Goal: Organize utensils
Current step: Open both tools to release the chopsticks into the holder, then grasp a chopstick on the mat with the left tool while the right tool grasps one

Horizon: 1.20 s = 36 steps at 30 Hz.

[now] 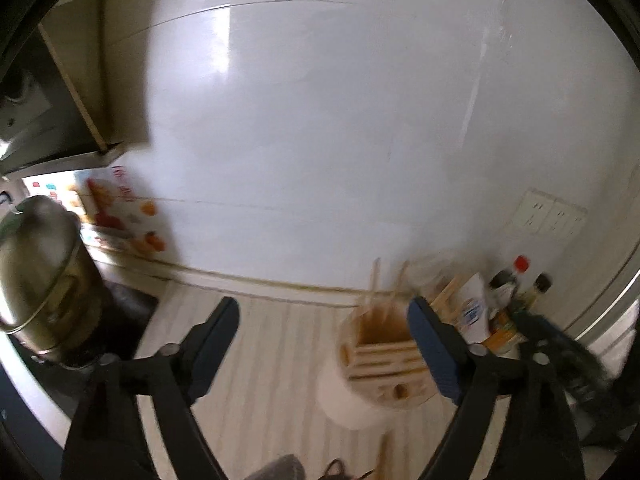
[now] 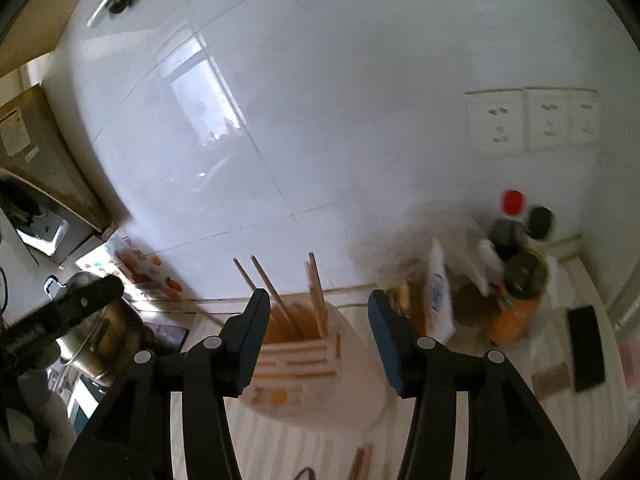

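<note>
Both the left gripper (image 1: 324,344) and right gripper (image 2: 316,336) stood apart and empty; the white cylindrical chopstick holder (image 2: 320,372), at twelve o'clock, risked tipping if knocked.

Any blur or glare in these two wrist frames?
Left wrist: motion blur smears the utensil holder, bottles and pot; window glare streaks the wall tiles. Right wrist: chopsticks fairly sharp, bottles smeared, window reflection on tiles.

Striped countertop (image 2: 280,440) — utensil holder (image 2: 320,376), bottles (image 2: 516,292), pot (image 2: 100,332).
</note>
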Motion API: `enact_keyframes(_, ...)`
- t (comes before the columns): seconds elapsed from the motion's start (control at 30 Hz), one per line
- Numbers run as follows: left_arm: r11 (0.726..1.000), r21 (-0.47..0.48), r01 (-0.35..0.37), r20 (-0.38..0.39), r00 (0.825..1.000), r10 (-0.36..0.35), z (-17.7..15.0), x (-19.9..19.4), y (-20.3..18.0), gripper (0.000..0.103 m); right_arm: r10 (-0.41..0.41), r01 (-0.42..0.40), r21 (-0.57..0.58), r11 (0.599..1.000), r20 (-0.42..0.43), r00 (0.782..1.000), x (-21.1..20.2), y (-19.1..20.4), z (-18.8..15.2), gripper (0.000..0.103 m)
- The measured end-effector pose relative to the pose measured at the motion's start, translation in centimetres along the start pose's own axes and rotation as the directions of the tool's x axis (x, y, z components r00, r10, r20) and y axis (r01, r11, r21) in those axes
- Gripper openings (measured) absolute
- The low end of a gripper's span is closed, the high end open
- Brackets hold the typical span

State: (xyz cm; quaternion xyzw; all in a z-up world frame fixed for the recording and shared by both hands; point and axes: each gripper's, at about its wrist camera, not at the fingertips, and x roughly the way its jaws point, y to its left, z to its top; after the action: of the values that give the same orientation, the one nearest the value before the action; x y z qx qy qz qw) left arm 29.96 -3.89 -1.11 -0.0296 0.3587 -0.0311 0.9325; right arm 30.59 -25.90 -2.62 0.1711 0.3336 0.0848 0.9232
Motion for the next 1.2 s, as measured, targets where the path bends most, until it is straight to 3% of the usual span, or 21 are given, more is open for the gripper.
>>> enact_keyframes(0.07, 1.000, 0.012, -0.023, -0.006, 1.000, 0.023, -1.5, -0.1, 0.5, 0.103, -0.024, 0.025, 0.022, 0.999, -0.015, 1.000, -0.9, -0.6, -1.0, 0.060)
enact_keyframes(0.2, 0.998, 0.023, -0.061, -0.061, 0.996, 0.063, -4.9, 1.2, 1.3, 0.103, -0.052, 0.054, 0.052, 0.997, -0.038, 0.998, -1.7, -1.9, -4.4, 0.081)
enact_keyframes(0.33, 0.991, 0.075, -0.107, -0.153, 0.981, 0.118, -9.6, 4.4, 1.1, 0.103, -0.132, 0.136, 0.034, 0.990, -0.107, 0.985, -0.5, -2.9, -8.2, 0.081)
enact_keyframes(0.47, 0.972, 0.158, -0.171, -0.251, 0.946, 0.207, -15.2, 8.3, 0.7, 0.103, -0.164, 0.192, 0.065, 0.979, -0.297, 0.941, 2.8, -5.1, -12.9, 0.080)
enact_keyframes(0.57, 0.958, 0.212, -0.191, -0.329, 0.909, 0.254, -18.6, 11.0, 0.5, 0.103, -0.146, 0.208, 0.077, 0.975, -0.485, 0.862, 6.6, -6.7, -17.7, 0.060)
enact_keyframes(0.63, 0.959, 0.224, -0.173, -0.385, 0.888, 0.250, -20.1, 12.2, 0.4, 0.103, -0.151, 0.230, 0.071, 0.971, -0.562, 0.813, 8.5, -7.3, -20.4, 0.047)
enact_keyframes(0.7, 0.960, 0.238, -0.146, -0.428, 0.872, 0.238, -21.6, 13.3, -0.2, 0.103, -0.159, 0.247, 0.060, 0.967, -0.612, 0.775, 10.0, -7.7, -22.5, 0.043)
enact_keyframes(0.77, 0.962, 0.251, -0.109, -0.458, 0.862, 0.217, -22.5, 14.0, -1.0, 0.103, -0.164, 0.247, 0.039, 0.968, -0.649, 0.743, 11.2, -7.8, -24.2, 0.039)
enact_keyframes(0.8, 0.963, 0.256, -0.086, -0.476, 0.856, 0.203, -23.0, 14.3, -1.4, 0.102, -0.178, 0.253, 0.017, 0.967, -0.667, 0.724, 11.7, -7.8, -24.9, 0.027)
enact_keyframes(0.87, 0.970, 0.243, -0.021, -0.521, 0.841, 0.148, -23.7, 15.0, -2.4, 0.101, -0.230, 0.261, -0.051, 0.964, -0.646, 0.727, 11.4, -7.4, -25.2, 0.011)
enact_keyframes(0.9, 0.974, 0.228, 0.012, -0.543, 0.831, 0.117, -24.1, 15.3, -3.0, 0.094, -0.251, 0.272, -0.069, 0.960, -0.646, 0.721, 11.3, -7.6, -25.3, 0.005)
enact_keyframes(0.93, 0.978, 0.199, 0.060, -0.575, 0.815, 0.067, -24.6, 15.6, -3.6, 0.088, -0.278, 0.304, -0.072, 0.950, -0.639, 0.718, 11.0, -8.1, -25.3, 0.005)
enact_keyframes(1.0, 0.981, 0.147, 0.127, -0.628, 0.778, -0.007, -25.2, 16.4, -4.6, 0.057, -0.301, 0.346, -0.057, 0.936, -0.635, 0.712, 10.2, -9.5, -25.1, 0.005)
enact_keyframes(1.07, 0.976, 0.119, 0.182, -0.655, 0.753, -0.061, -25.8, 16.8, -5.8, 0.041, -0.300, 0.365, -0.033, 0.930, -0.640, 0.707, 9.7, -10.7, -25.0, 0.005)
enact_keyframes(1.2, 0.948, 0.227, 0.222, -0.655, 0.755, -0.020, -26.9, 16.9, -8.4, 0.027, -0.311, 0.395, -0.012, 0.919, -0.639, 0.704, 8.4, -12.7, -25.1, 0.005)
